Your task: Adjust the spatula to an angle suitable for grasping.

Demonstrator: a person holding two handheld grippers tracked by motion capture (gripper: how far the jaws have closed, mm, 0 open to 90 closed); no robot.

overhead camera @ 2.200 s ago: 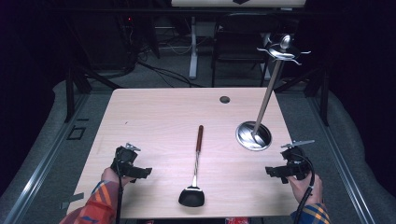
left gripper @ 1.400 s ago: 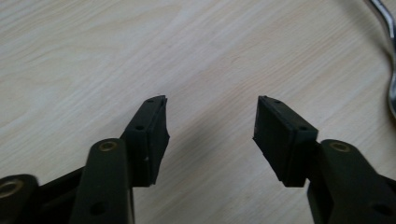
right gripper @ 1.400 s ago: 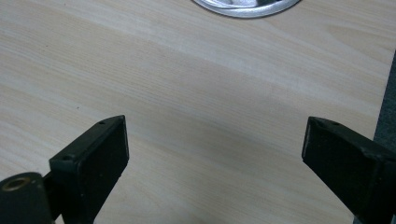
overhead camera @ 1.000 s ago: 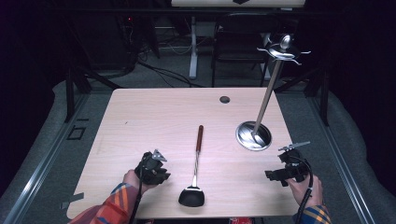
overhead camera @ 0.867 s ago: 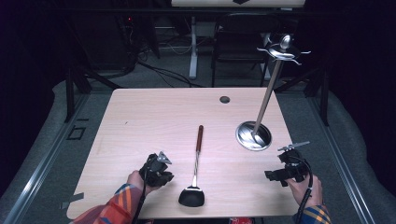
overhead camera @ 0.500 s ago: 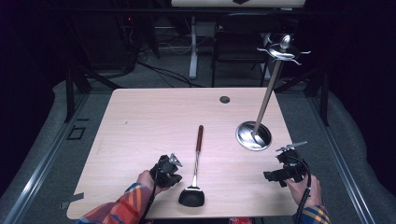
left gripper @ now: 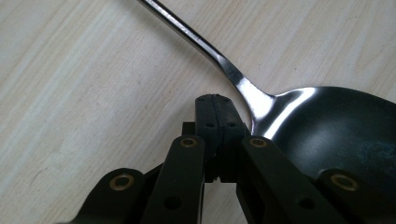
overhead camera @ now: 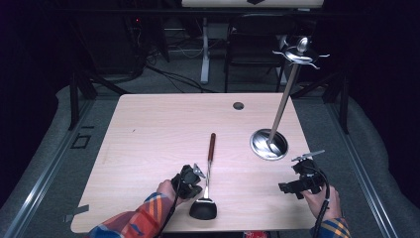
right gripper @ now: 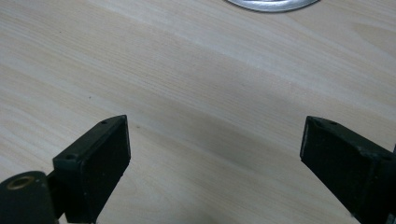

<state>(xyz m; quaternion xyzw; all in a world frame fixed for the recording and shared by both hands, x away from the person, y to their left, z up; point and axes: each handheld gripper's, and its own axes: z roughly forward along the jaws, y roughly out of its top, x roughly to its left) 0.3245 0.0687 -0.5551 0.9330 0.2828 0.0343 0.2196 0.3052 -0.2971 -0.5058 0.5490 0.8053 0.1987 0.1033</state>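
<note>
Wooden table (overhead camera: 148, 129): left gripper (left gripper: 215, 100), fingers pressed together, beside ladle (left gripper: 299, 126); right gripper (right gripper: 215, 154) fingers wide.

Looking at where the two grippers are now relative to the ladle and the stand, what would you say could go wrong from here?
1. The left gripper is shut, its tips beside the neck of the ladle, not around it. Unless it opens first, it may only nudge the ladle aside.
2. The ladle bowl lies near the edge of the table; a push could slide it off.
3. The stand is tall and leans; a swung ladle might hit it.
</note>
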